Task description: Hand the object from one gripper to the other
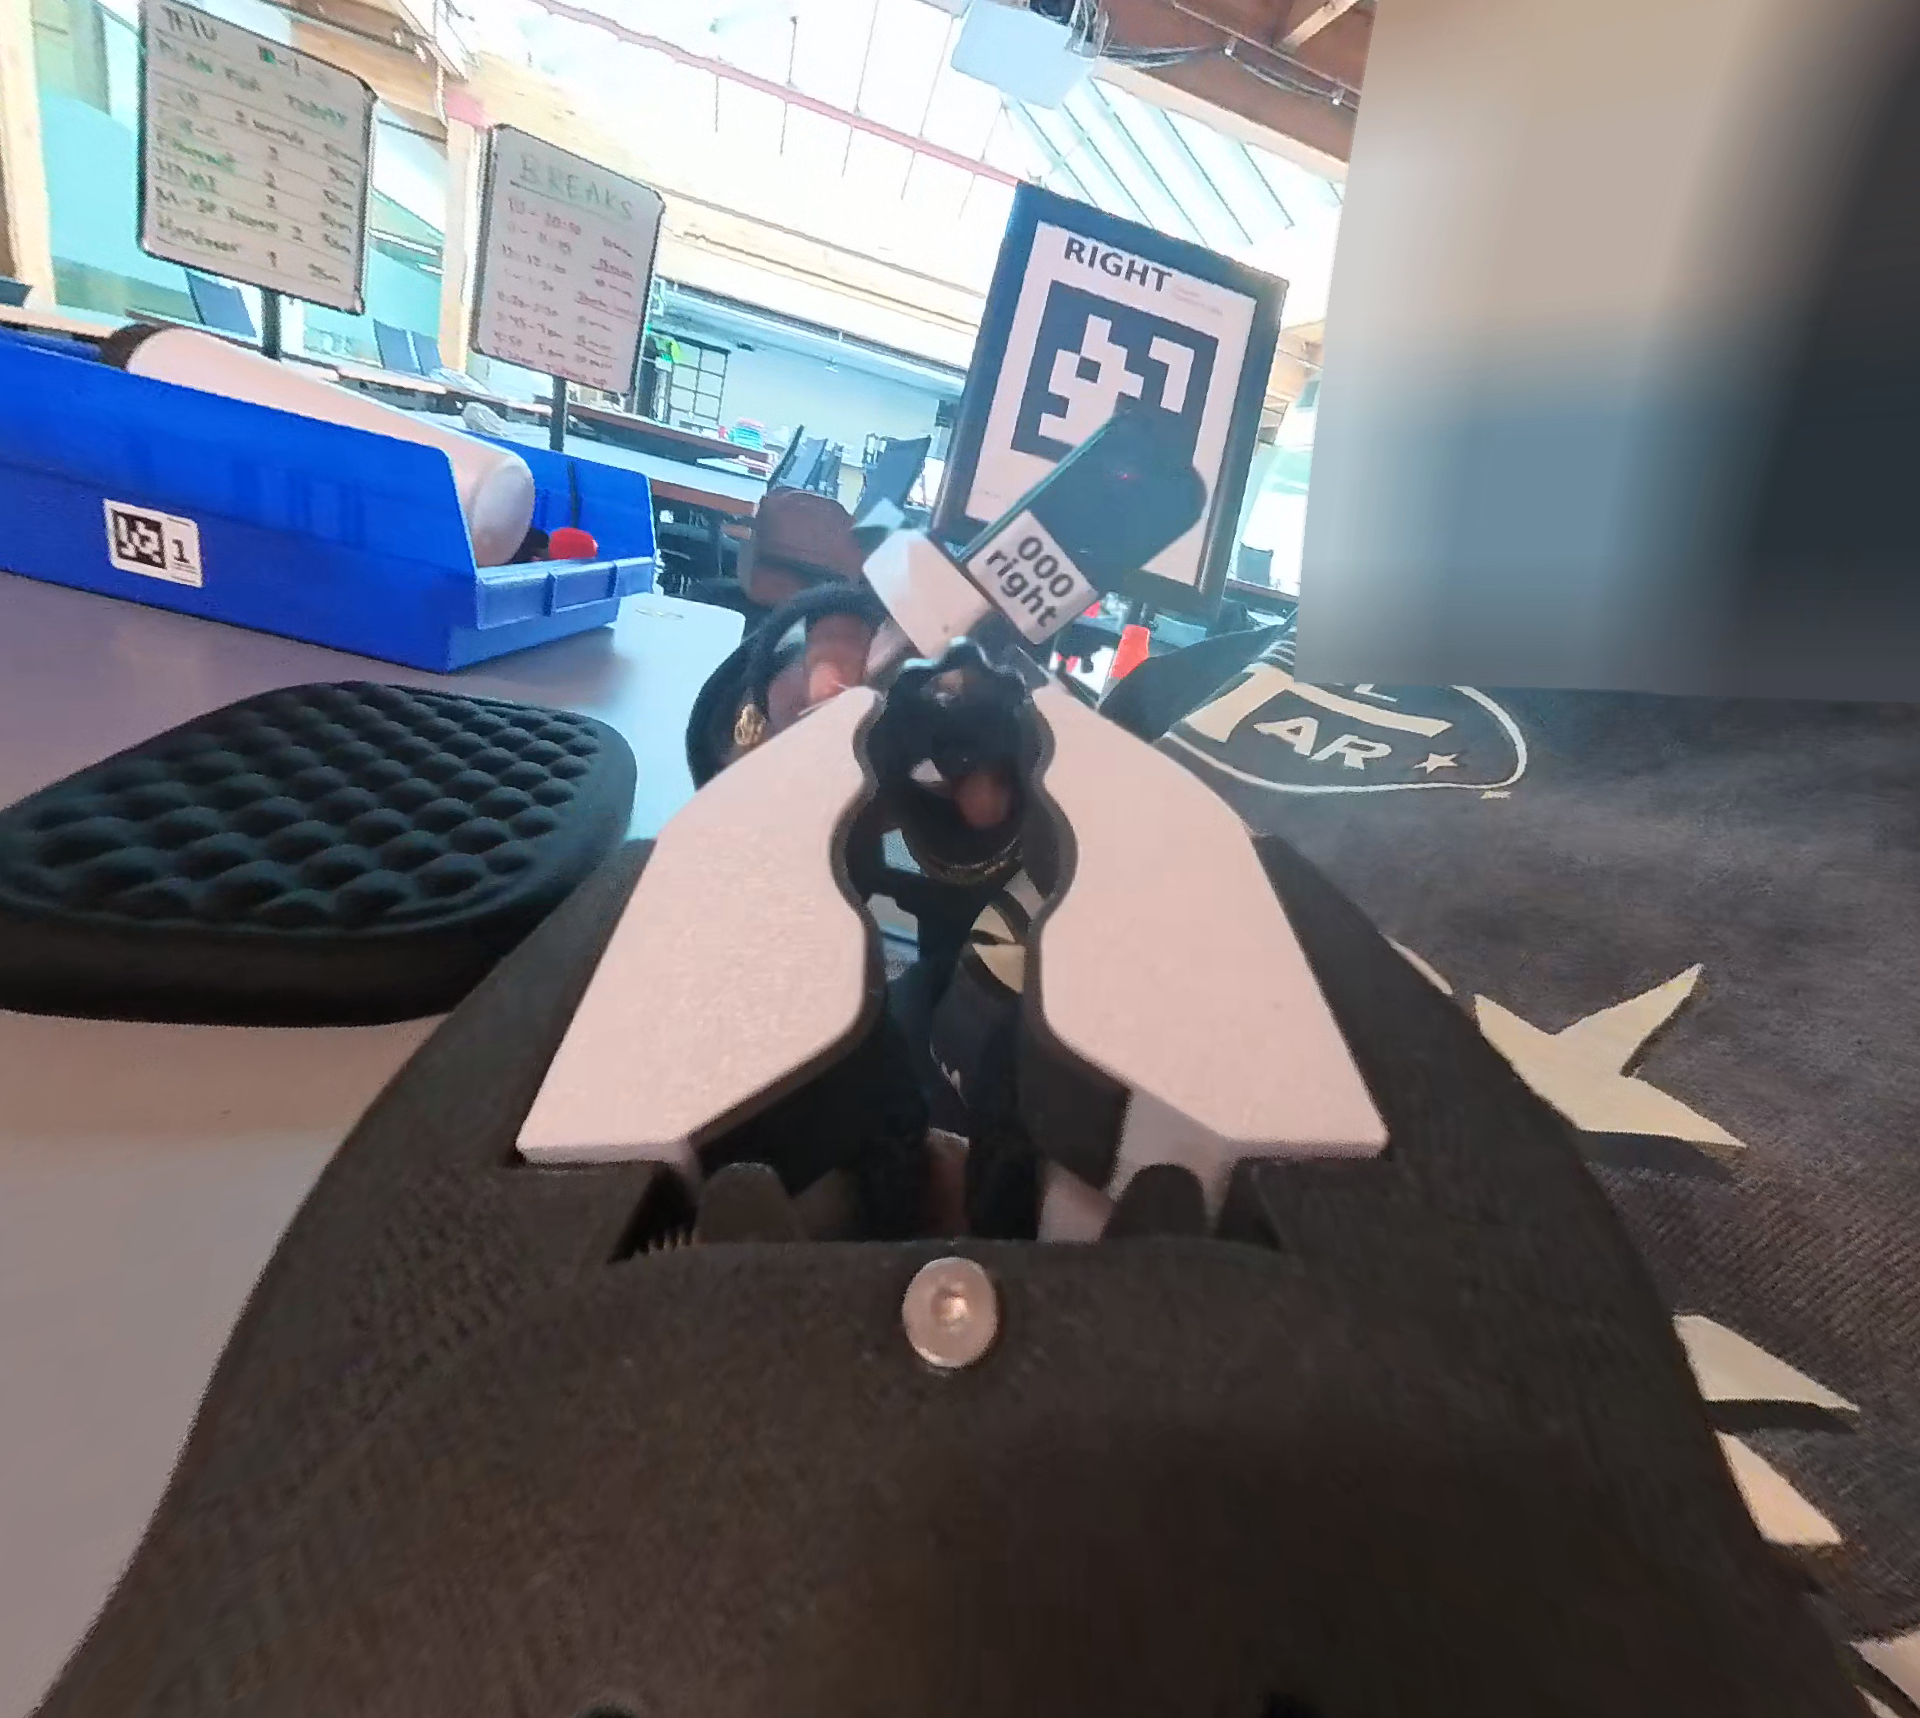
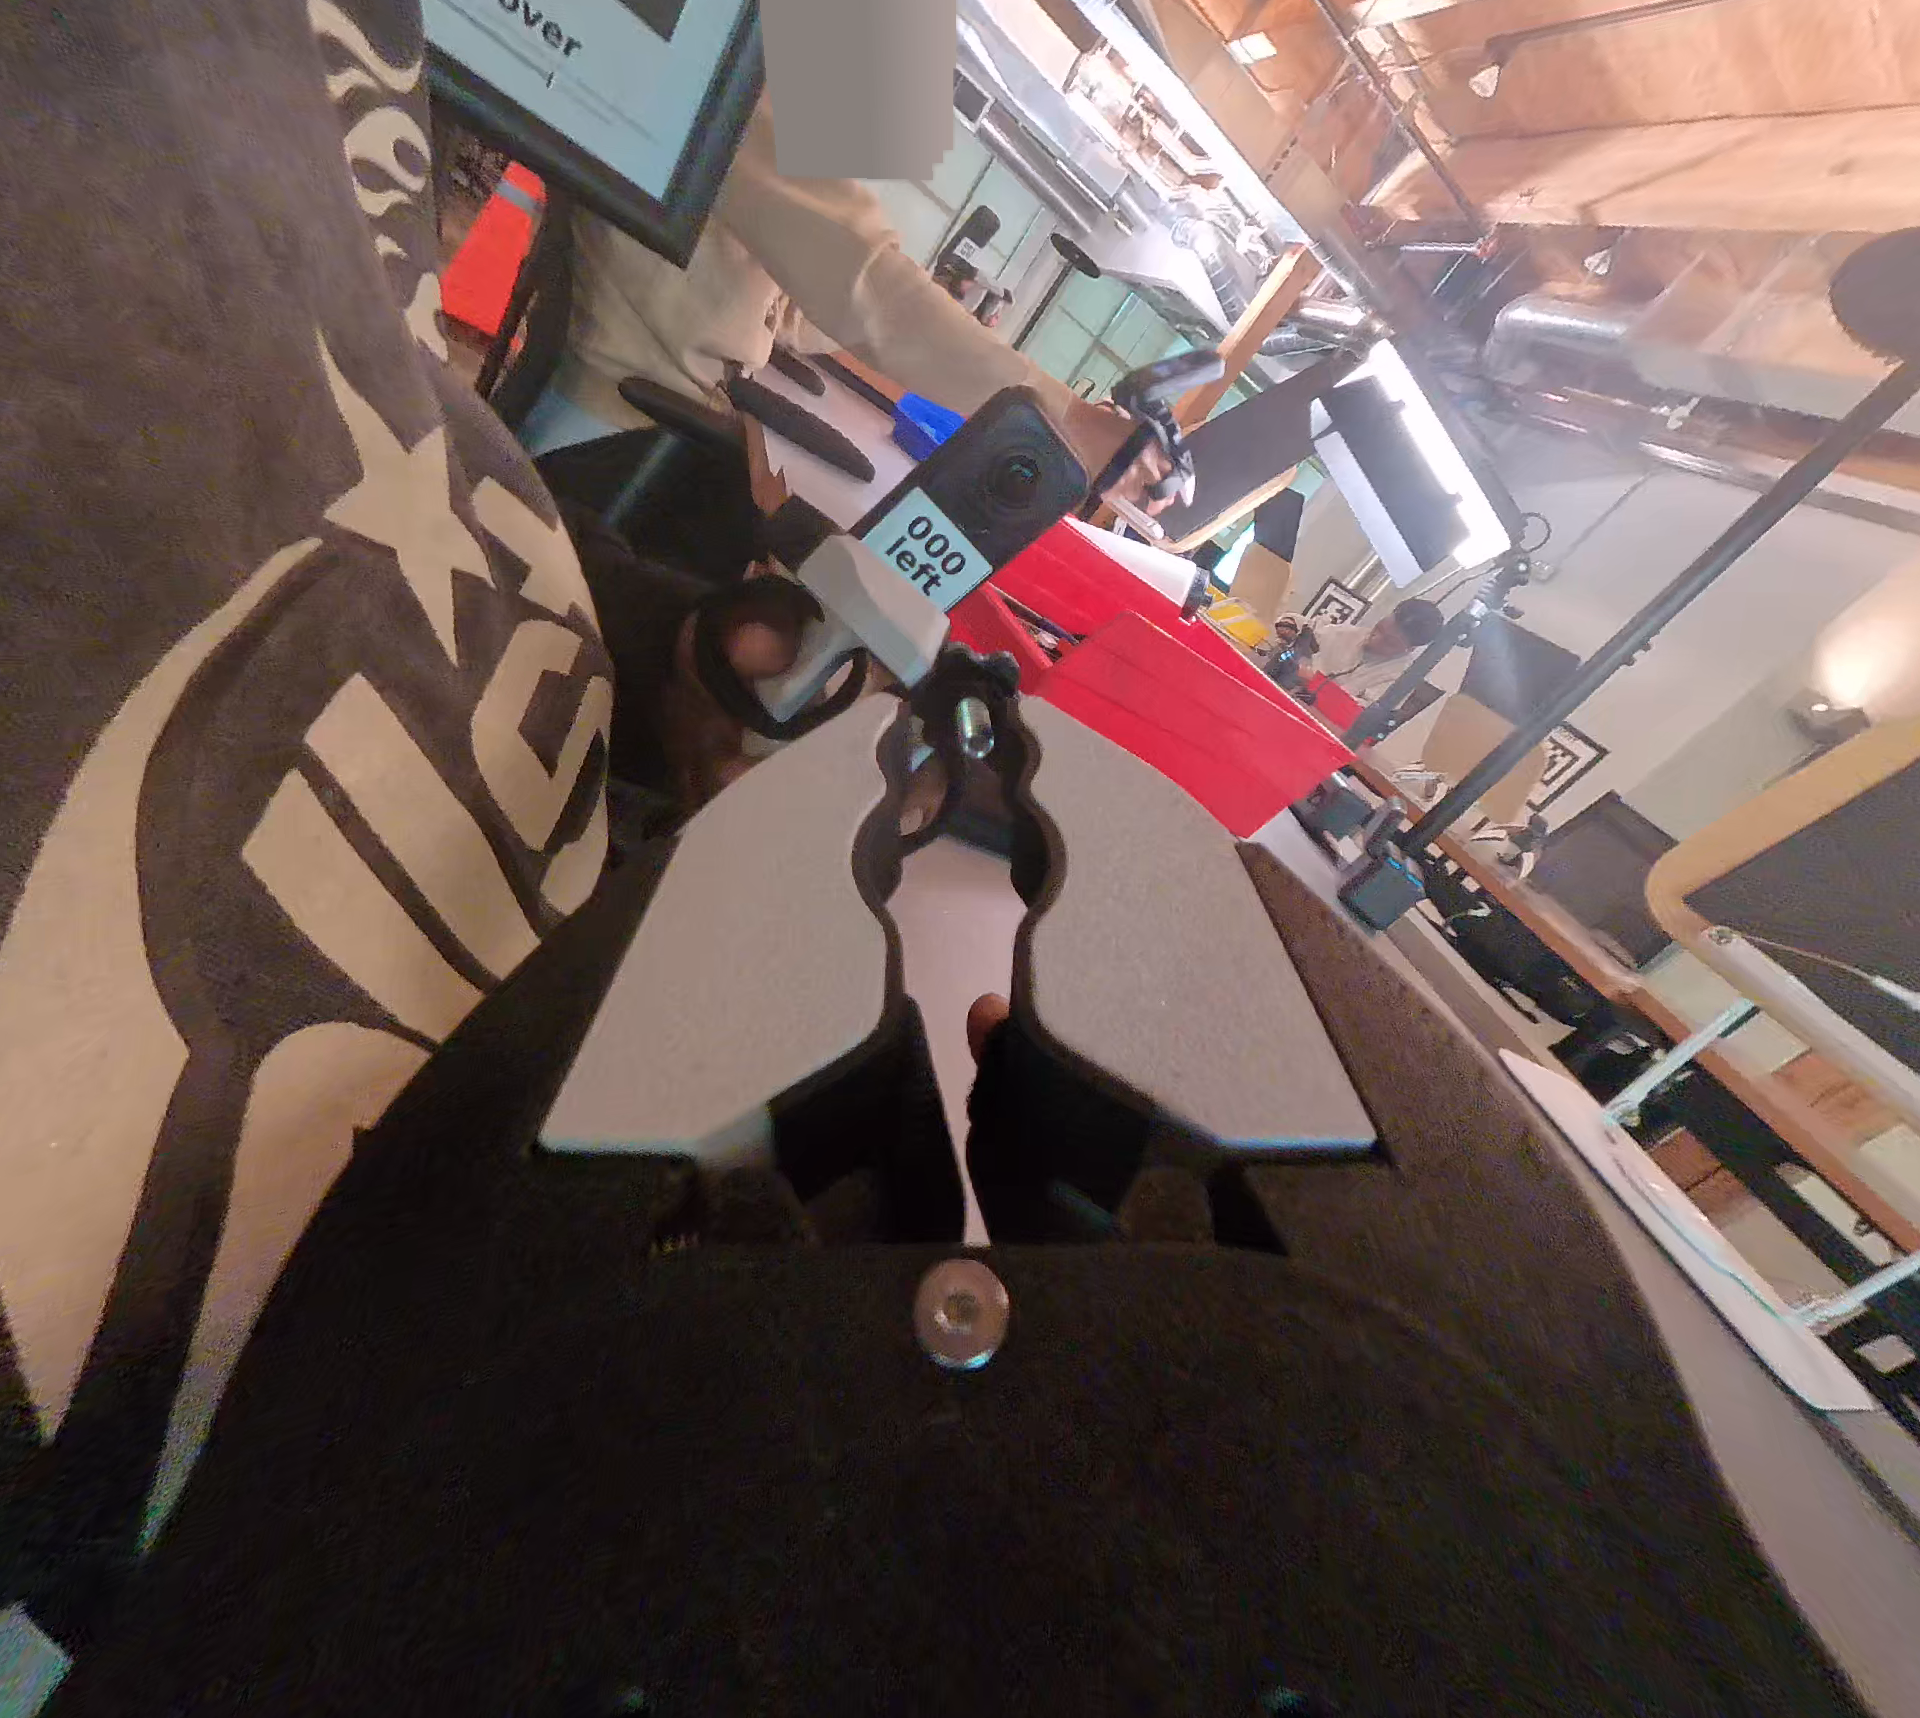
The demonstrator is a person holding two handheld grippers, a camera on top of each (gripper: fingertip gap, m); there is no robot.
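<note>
The object is a small black lobed knob point(image 1: 951, 718) with a metal stud point(image 2: 974, 726). In the left wrist view, my left gripper point(image 1: 951, 707) has its white fingers point(image 1: 769, 899) drawn in, with the tips against the knob's two sides. My right gripper point(image 1: 930, 629) comes in from beyond and meets the same knob. In the right wrist view, my right gripper point(image 2: 956, 718) is closed around the knob point(image 2: 961, 681). The left gripper point(image 2: 914, 660), with its camera, reaches it from the far side. Both hold it in the air above the table.
A blue bin point(image 1: 312, 525) with a white bottle and a black padded rest point(image 1: 291, 816) lie on the table to the left. A framed marker sign point(image 1: 1122, 380) stands behind. The operator's dark printed shirt point(image 1: 1610, 941) is close on the right. Red bins point(image 2: 1174, 702) and another person point(image 2: 831, 286) are farther off. Only a small space, under 4 cm, lies between the two pairs of fingers.
</note>
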